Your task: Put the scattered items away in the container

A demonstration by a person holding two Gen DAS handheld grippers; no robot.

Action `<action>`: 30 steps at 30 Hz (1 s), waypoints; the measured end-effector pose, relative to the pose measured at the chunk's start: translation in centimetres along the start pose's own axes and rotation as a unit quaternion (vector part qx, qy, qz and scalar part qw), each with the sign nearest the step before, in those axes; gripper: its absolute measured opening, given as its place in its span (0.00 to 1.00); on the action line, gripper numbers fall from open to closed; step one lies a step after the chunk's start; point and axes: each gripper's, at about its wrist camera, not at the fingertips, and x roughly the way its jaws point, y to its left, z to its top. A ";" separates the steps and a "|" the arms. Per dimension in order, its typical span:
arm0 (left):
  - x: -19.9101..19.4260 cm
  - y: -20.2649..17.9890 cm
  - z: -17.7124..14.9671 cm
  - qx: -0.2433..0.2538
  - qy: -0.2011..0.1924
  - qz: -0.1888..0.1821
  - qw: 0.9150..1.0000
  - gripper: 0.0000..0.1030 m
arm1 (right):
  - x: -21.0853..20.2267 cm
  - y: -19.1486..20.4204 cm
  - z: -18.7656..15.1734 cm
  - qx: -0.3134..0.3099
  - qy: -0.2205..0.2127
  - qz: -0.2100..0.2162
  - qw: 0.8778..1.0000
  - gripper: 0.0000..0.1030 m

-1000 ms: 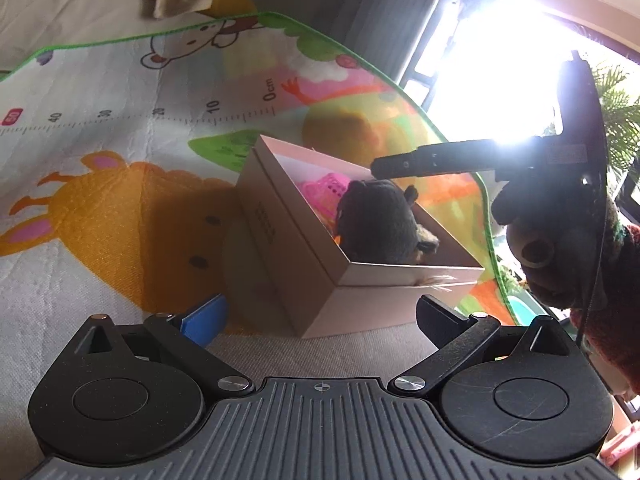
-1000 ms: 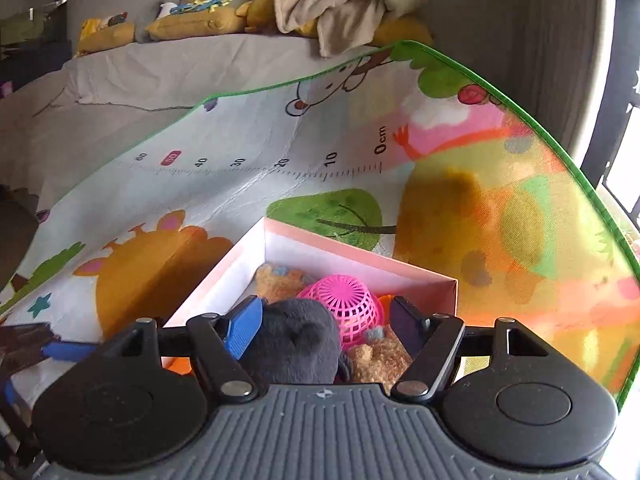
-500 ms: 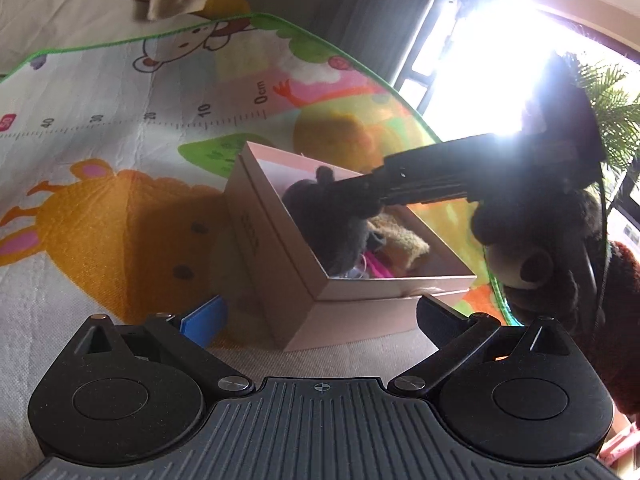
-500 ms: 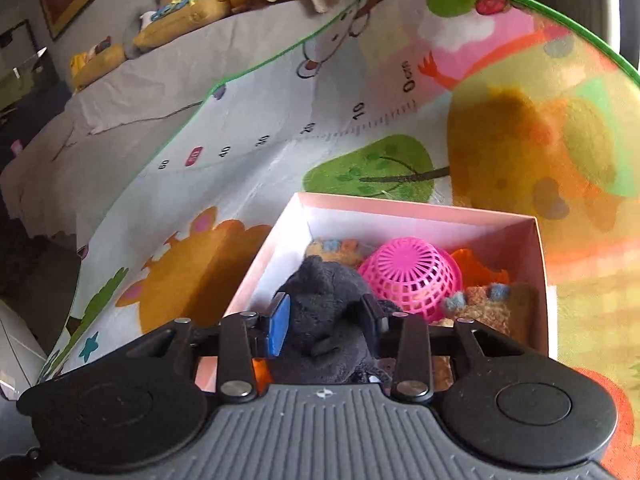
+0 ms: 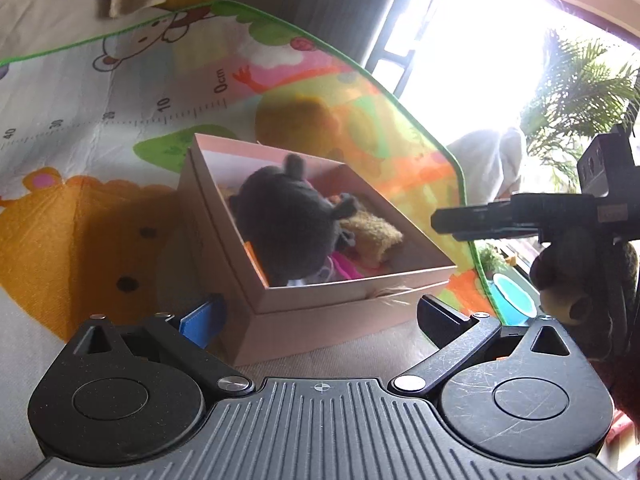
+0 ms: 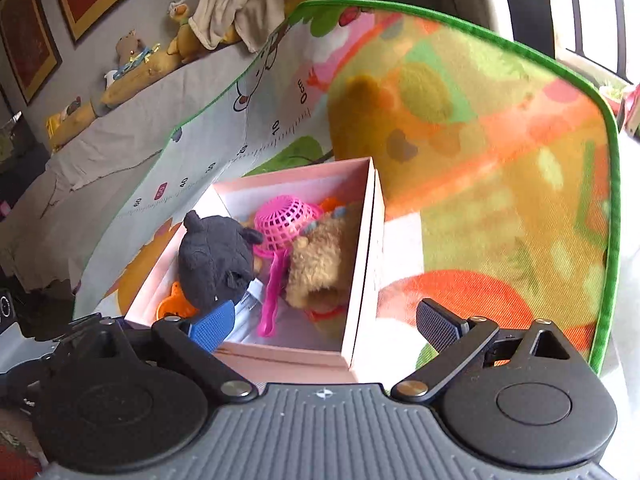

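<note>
A square, pale pink cardboard box (image 6: 362, 264) with thin, crisp walls sits on a quilted fabric play mat (image 6: 500, 168) printed with cartoon animals, a ruler strip and a green bound edge; in the right wrist view the box fills the lower centre of the frame, and in the left wrist view it lies at the centre (image 5: 320, 300). Inside it, toward its left wall, rests a rounded dark grey plush toy (image 6: 218, 258) with small stubby ears, its nap soft and matte; the same toy bulges above the rim in the left wrist view (image 5: 288, 220). Beside it lie a pink plastic mesh dome (image 6: 285, 220) with a lattice of small holes, a shaggy tan plush (image 6: 320, 264), a slim pink plastic handle (image 6: 272, 296) and an orange plastic piece (image 6: 172, 304) at the lower left corner of the box. The right gripper (image 6: 322, 320) has just been opening; its jaws now stand wide apart at the bottom of the frame, one blue ribbed pad and one black, with nothing pressed between them, the grey toy lying free in the box beyond. The left gripper (image 5: 320, 318) is likewise spread wide and empty, its fingers framing the near corner of the box. A crumpled beige cloth (image 6: 248, 4) lies at the upper left.
</note>
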 end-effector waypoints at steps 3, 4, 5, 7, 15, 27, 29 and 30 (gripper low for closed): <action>0.8 -0.5 0.4 0.014 0.005 0.019 1.000 1.00 | 0.7 -0.9 -0.8 0.047 0.012 0.051 0.998 0.95; 1.0 -0.5 0.5 0.014 0.007 0.018 1.000 1.00 | 0.9 -1.0 -1.0 0.060 0.013 0.069 0.996 0.95; 1.2 -0.4 0.8 0.013 0.010 0.017 1.000 1.00 | 1.0 -1.0 -1.2 0.070 0.007 0.075 0.995 0.96; 1.5 -0.4 1.1 0.014 0.014 0.021 1.000 1.00 | 1.1 -0.9 -1.5 0.075 -0.003 0.075 0.994 0.97; 2.0 -0.7 0.9 0.025 0.012 0.047 0.998 1.00 | 0.2 0.5 -3.1 0.043 -0.030 0.049 0.997 0.98; -0.7 -5.2 -4.3 0.050 0.016 0.219 0.974 1.00 | -1.0 3.5 -10.9 -0.029 -0.028 -0.109 0.993 1.00; -0.7 -5.1 -5.1 0.040 0.019 0.232 0.972 1.00 | -0.4 4.0 -11.5 -0.044 -0.022 -0.127 0.991 1.00; -0.6 -4.9 -5.4 0.035 0.021 0.237 0.971 1.00 | -0.3 4.3 -11.5 -0.054 -0.022 -0.135 0.989 1.00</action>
